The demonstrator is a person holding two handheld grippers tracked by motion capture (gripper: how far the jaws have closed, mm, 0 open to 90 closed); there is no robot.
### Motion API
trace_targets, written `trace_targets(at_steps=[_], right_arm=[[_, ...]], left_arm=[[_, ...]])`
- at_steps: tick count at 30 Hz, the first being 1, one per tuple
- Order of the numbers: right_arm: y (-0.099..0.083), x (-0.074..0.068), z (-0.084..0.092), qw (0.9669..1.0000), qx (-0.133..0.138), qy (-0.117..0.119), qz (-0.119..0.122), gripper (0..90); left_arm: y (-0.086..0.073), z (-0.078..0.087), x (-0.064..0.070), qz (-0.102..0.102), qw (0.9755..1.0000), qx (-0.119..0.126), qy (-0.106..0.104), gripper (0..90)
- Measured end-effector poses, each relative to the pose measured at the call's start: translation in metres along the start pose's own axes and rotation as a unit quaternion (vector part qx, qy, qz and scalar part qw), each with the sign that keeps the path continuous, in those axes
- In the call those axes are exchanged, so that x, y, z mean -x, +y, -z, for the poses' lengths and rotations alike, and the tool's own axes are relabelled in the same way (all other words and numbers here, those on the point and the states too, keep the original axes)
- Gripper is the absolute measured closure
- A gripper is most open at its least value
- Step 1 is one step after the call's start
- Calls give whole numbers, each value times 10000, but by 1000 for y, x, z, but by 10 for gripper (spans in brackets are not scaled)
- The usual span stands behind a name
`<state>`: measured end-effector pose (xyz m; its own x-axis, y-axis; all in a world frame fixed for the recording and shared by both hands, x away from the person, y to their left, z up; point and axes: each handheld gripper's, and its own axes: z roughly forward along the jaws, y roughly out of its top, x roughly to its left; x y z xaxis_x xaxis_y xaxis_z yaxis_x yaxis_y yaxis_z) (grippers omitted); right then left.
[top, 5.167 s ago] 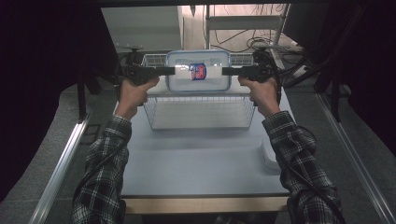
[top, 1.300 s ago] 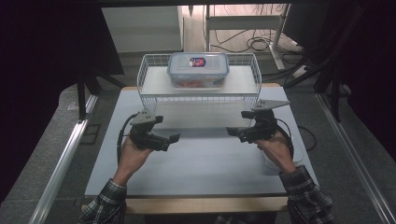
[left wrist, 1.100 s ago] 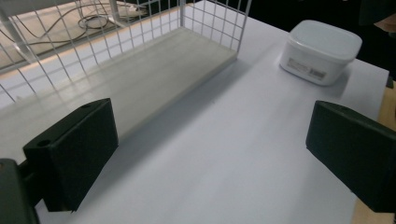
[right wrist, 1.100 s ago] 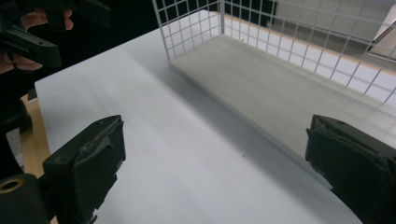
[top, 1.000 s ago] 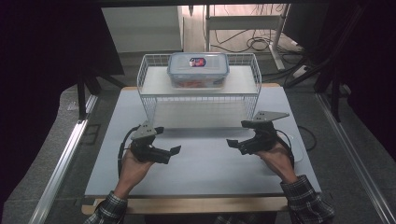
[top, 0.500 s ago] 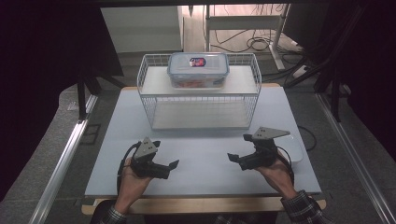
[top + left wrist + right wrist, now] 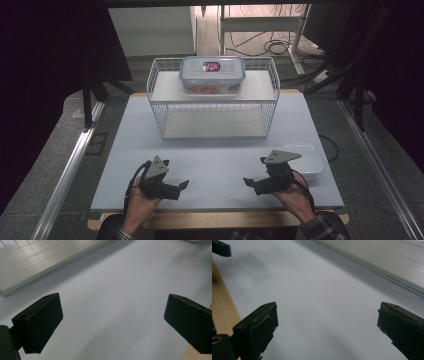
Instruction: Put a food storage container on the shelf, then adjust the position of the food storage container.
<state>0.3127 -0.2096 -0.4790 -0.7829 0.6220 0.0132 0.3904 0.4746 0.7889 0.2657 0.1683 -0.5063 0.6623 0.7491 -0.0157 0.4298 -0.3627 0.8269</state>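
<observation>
My left tool (image 7: 182, 185) and my right tool (image 7: 247, 181) hover low over the near edge of the worktop (image 7: 220, 165), each with its jaws spread wide and nothing between them — the gripper views look along bare white surface. The clear food container (image 7: 212, 75) with the blue-rimmed clip lid sits on the top shelf of the white wire rack (image 7: 214, 107) at the far side, well apart from both tools and roughly midway between them. I judge it stiff but smooth-walled, so slippery under black pads, and moderately heavy if the reddish contents fill it. The safest hold looks like its two short ends, one tool on each, just under the lid rim. A second, empty-looking container (image 7: 310, 159) lies just beside my right hand (image 7: 295, 195).
</observation>
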Motion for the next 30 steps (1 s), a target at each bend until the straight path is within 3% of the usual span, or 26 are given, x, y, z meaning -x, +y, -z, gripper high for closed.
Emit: trace_targets(at_steps=[3,4,5,9,10,11,13,14,16,19,20,22,27,30], right_arm=[[2,5,4,9990,157,-364,-222,0],[2,5,4,9990,157,-364,-222,0],[3,11,10,9977,278,-425,-441,0],[3,21,17,9966,262,-576,-534,0],[2,28,22,9950,229,-773,-591,68],[2,28,22,9950,229,-773,-591,68],[0,38,32,9917,130,-1070,-702,211],[-2,42,35,9908,124,-1125,-737,280],[-3,46,39,9898,110,-1188,-784,325],[-9,59,51,9866,91,-1360,-896,505],[-12,68,59,9849,58,-1456,-933,604],[-14,72,62,9840,52,-1496,-964,633],[-27,92,81,9762,20,-1885,-1070,844],[-32,100,89,9730,28,-2003,-1148,893]], left_arm=[[-1,0,-1,-14,10000,1,21,17],[-1,0,-1,-14,10000,1,21,17],[-2,-1,-2,12,10000,-13,11,17],[-3,-1,-4,29,10000,-33,14,18],[-3,-1,-5,43,10000,-29,20,18],[-3,-1,-5,43,10000,-29,20,18],[-4,-1,-6,58,10000,-51,15,19],[-5,-1,-6,60,10000,-65,20,19],[-5,-1,-7,66,9999,-74,21,20],[-6,-2,-8,94,9999,-77,15,21],[-6,-1,-10,123,9999,-73,17,21],[-6,-1,-10,133,9999,-71,16,22],[-7,-1,-12,179,9998,-75,30,24],[-7,-1,-13,179,9998,-81,36,26]])
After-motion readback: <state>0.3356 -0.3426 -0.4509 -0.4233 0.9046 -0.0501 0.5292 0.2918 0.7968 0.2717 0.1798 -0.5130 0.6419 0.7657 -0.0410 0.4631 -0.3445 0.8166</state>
